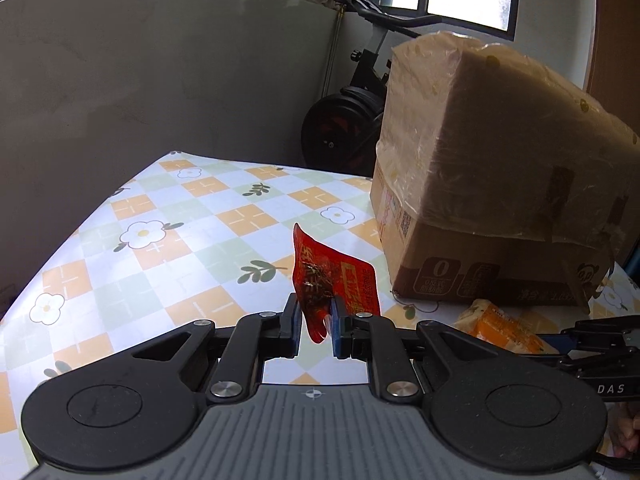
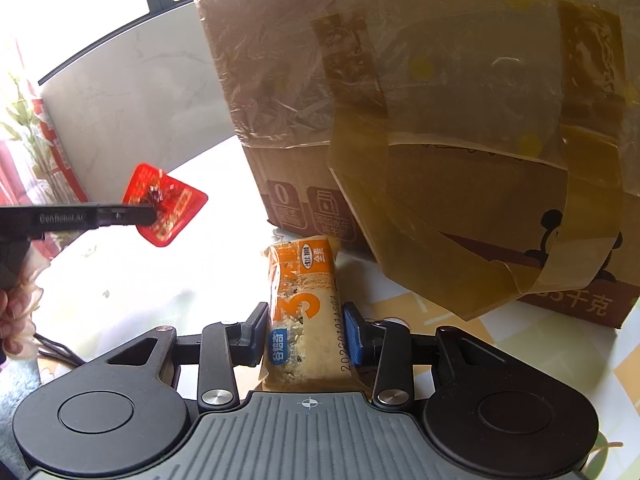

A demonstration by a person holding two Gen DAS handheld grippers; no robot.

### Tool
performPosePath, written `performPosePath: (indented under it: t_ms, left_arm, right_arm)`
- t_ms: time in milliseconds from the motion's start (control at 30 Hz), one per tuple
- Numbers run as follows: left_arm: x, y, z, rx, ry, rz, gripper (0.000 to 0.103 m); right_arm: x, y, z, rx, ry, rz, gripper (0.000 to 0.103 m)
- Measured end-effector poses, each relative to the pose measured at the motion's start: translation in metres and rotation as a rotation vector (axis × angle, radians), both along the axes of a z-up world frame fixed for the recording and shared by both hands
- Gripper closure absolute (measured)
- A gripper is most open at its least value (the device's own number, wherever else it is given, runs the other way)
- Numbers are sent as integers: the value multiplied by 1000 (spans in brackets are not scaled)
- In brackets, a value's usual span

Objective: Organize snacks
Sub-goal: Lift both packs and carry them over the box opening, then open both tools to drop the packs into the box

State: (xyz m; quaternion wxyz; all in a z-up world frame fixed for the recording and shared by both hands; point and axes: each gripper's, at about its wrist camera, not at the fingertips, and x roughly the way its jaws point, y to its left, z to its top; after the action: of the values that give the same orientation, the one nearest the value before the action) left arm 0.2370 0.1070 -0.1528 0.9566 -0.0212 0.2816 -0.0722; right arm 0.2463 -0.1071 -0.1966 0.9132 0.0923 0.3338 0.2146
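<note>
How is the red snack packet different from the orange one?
The red packet is flat and see-through; the orange packet is a thick, long bar. The red packet hangs in the air in the left gripper; the orange packet lies on the table between the right gripper's pads. Both are gripped.

A tall taped cardboard box (image 1: 492, 184) blocked the worktop's (image 1: 168, 216) right and far side, with the orange cracker packet (image 2: 304, 312) lying just before it, while the chequered surface to the left lay open for passage.
</note>
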Motion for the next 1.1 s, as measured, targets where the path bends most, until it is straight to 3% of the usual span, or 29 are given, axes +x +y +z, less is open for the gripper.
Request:
performPosePath:
  t_ms: [267, 467, 700, 900, 1100]
  left_arm:
    - [-13, 3, 44, -42, -102, 13, 87]
    - [-20, -4, 81, -86, -199, 15, 87]
    - [-12, -32, 133, -91, -341, -69, 87]
    - [26, -69, 161, -88, -400, -161, 87]
    - [94, -119, 157, -100, -296, -254, 87]
  right_arm:
    - [-9, 12, 39, -7, -125, 61, 69]
    - [-15, 14, 96, 48, -278, 63, 69]
    - [-11, -10, 171, 109, -436, -24, 69]
    - [16, -72, 205, 30, -411, -204, 69]
    - [62, -96, 193, -17, -254, -333, 69]
